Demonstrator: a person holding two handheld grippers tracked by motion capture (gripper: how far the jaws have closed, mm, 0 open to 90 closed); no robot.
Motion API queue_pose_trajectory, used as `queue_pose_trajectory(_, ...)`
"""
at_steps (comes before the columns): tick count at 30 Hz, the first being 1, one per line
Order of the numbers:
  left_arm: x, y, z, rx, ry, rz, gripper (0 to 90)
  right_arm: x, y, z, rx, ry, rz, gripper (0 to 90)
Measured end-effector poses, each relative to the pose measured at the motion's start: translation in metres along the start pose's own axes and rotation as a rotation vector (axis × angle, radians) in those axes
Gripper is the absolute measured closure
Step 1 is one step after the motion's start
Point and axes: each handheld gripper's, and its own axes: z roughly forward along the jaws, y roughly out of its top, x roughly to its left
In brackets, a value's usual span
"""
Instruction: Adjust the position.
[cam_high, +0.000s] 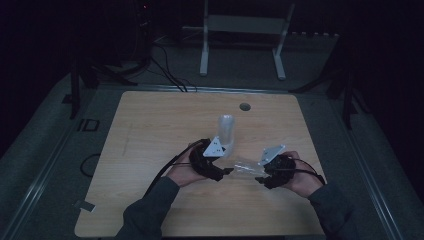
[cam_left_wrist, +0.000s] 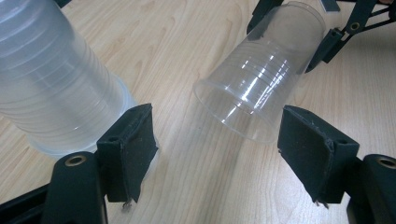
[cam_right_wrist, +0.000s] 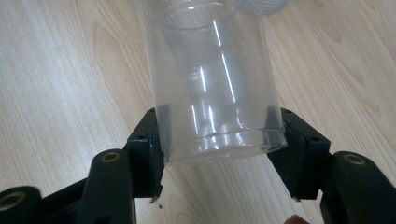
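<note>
A single clear plastic cup (cam_high: 245, 167) lies on its side in the air just above the wooden table (cam_high: 150, 120), and my right gripper (cam_high: 260, 177) is shut on its base end (cam_right_wrist: 219, 140). The cup's open mouth (cam_left_wrist: 238, 109) faces my left gripper (cam_left_wrist: 224, 156), whose jaws stand open on either side of it, pads (cam_left_wrist: 133, 149) clear of the rim. An upside-down stack of clear cups (cam_high: 226, 127) stands on the table just behind the left gripper (cam_high: 229, 171) and shows large at the left (cam_left_wrist: 51, 84) of the left gripper view.
A round grey grommet (cam_high: 244, 106) sits near the table's far edge. Behind the table stands a white metal frame (cam_high: 245, 30), with cables (cam_high: 165, 70) on the dark floor. Bare wood spreads to the left and along the front edge.
</note>
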Motion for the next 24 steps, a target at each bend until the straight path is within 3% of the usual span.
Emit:
queue_pose_trajectory(11, 0.0039, -0.0006, -0.0024, -0.023, 0.018, -0.034, 27.1, -0.0033, -0.0070, -0.0044, -0.080, -0.031, 0.069, 41.6)
queue_pose_trajectory(24, 0.0075, -0.0018, -0.0038, -0.050, 0.014, -0.076, 27.0, -0.0040, -0.0107, -0.0087, -0.212, -0.069, 0.151, 41.6)
